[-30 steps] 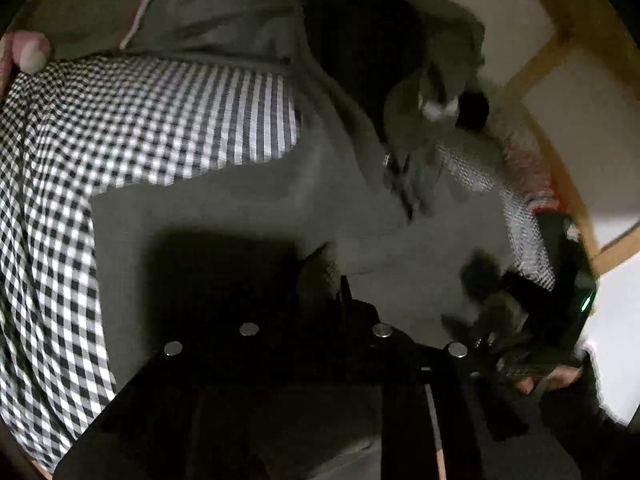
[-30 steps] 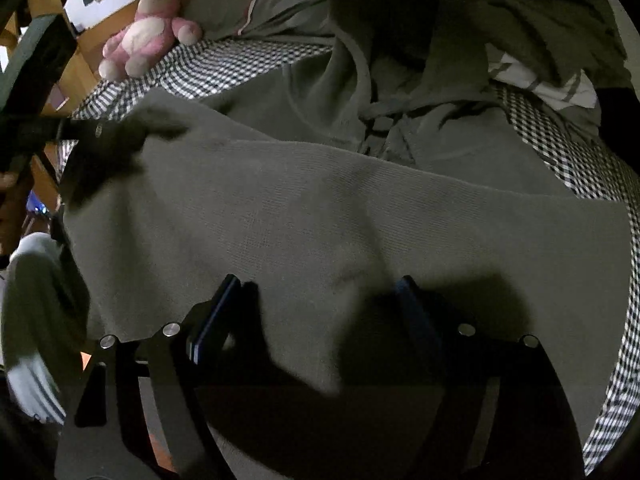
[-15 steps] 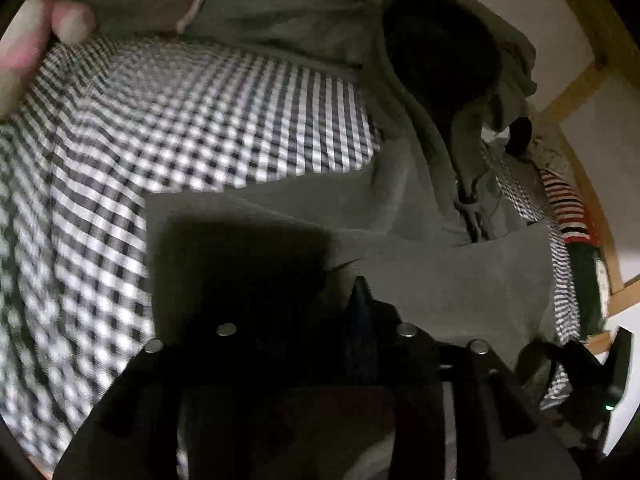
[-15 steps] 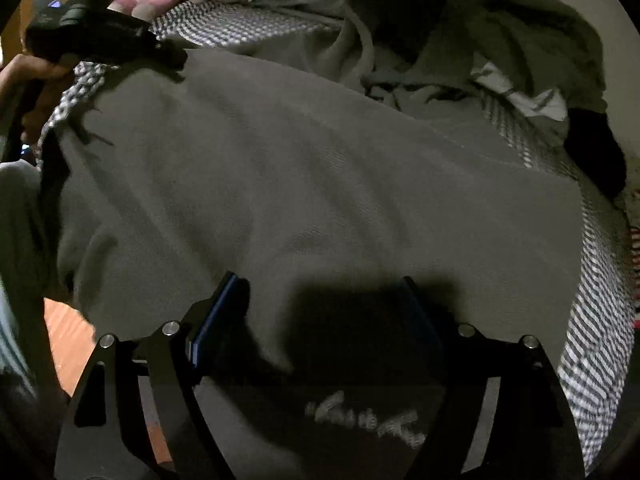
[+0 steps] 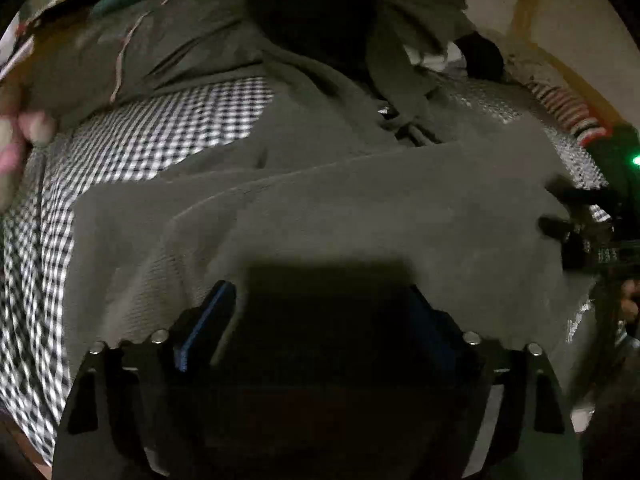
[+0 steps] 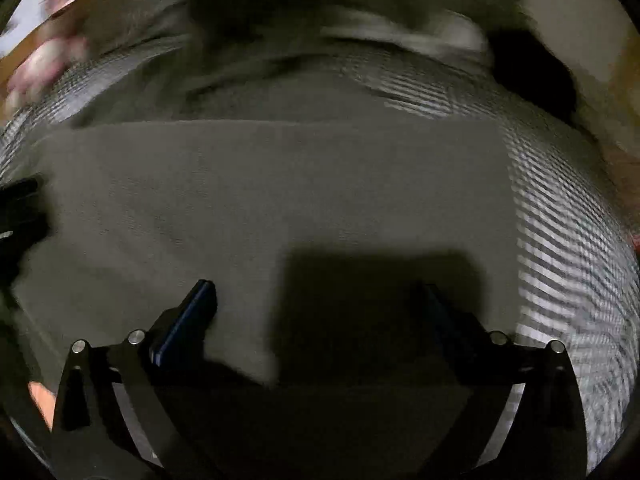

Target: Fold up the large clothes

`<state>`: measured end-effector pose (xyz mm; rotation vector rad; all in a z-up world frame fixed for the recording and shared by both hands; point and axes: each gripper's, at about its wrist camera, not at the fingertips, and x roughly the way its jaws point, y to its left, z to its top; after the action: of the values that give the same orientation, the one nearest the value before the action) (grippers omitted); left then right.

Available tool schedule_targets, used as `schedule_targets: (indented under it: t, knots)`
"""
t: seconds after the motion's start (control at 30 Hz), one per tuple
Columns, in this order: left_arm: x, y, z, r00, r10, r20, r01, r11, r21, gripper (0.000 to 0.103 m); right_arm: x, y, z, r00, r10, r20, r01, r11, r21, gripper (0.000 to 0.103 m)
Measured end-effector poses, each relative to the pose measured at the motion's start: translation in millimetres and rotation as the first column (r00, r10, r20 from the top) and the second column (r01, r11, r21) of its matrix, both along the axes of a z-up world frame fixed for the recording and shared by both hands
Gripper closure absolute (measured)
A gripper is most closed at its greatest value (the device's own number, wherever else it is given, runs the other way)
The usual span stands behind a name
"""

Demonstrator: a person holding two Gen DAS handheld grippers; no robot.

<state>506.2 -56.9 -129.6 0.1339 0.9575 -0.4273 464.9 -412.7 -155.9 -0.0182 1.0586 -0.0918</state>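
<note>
Two claws, your left claw (image 5: 320, 312) and right claw (image 6: 316, 304), have just opened and stand apart, gripping nothing. Both hover over the folded grey hoodie (image 5: 360, 208) on the checked bed sheet (image 5: 160, 132).

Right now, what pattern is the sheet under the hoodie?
Black-and-white check on the bed sheet, clearest in the left wrist view beside the olive-grey hoodie.

Hoodie (image 5: 360, 216) flat on the bed sheet (image 5: 160, 132), its hood (image 5: 316, 12) at the far end, sheet showing left and right of hoodie, soft toy (image 6: 44, 60) far left of hoodie
</note>
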Motion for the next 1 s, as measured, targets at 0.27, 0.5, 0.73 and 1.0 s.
schedule_targets:
  t: [0.27,0.5,0.73,1.0]
  knots:
    - [-2,-38,-1,0.994,0.100,0.049,-0.104,0.990,0.100,0.006,-17,71,26,0.995,0.079,0.067,-0.080,0.997,0.005,0.003]
    - [-12,-22,-12,0.989,0.072,0.127,-0.080,0.995,0.061,0.004,-54,40,4,0.997,0.073,0.025,-0.070,0.993,-0.093,0.004]
    - [-11,-31,-19,0.984,0.089,0.152,-0.101,0.992,0.077,0.004,-81,-11,25,0.985,-0.113,0.131,0.112,0.994,0.022,0.003]
    - [-12,-30,-19,0.984,0.086,0.158,-0.098,0.993,0.068,0.004,-94,-40,7,0.992,-0.113,0.065,0.116,0.992,-0.058,0.003]
